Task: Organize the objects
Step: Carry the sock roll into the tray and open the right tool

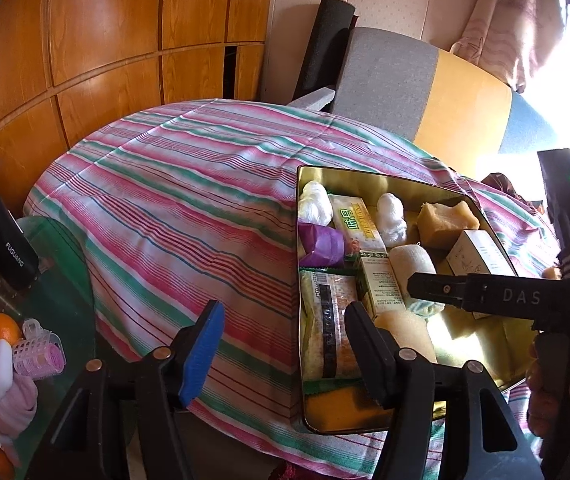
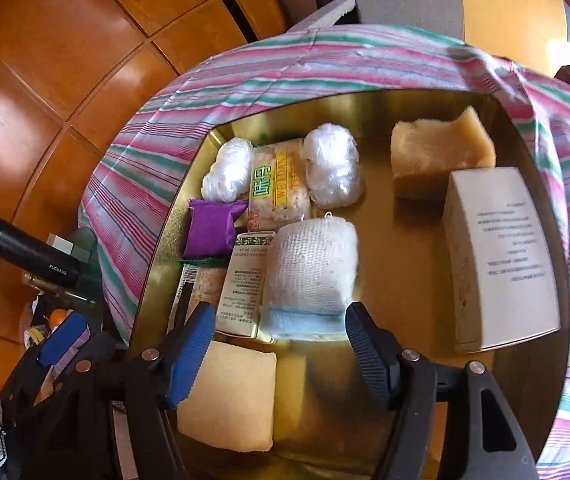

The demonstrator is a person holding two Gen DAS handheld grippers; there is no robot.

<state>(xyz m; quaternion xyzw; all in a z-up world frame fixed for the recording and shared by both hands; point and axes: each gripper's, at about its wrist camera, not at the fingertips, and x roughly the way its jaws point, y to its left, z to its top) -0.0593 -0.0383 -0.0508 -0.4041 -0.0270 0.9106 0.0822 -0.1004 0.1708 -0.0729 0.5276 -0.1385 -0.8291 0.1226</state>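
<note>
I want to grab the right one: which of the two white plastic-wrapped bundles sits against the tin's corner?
The smaller bundle, left of the Weidan packet; the larger bundle lies on the packet's other side.

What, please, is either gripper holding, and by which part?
Nothing: the left gripper and right gripper are both open and empty above the gold metal tin.

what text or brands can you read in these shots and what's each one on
"FUGUANG": black flask beside the table.
"WEIDAN": snack packet in the gold tin; its green Chinese characters are not legible enough for me to quote.
"DAS": right gripper seen from the left wrist view.
White box: printed lines too small to read.
Green-trimmed box: small print and barcode packet digits unreadable.
</note>
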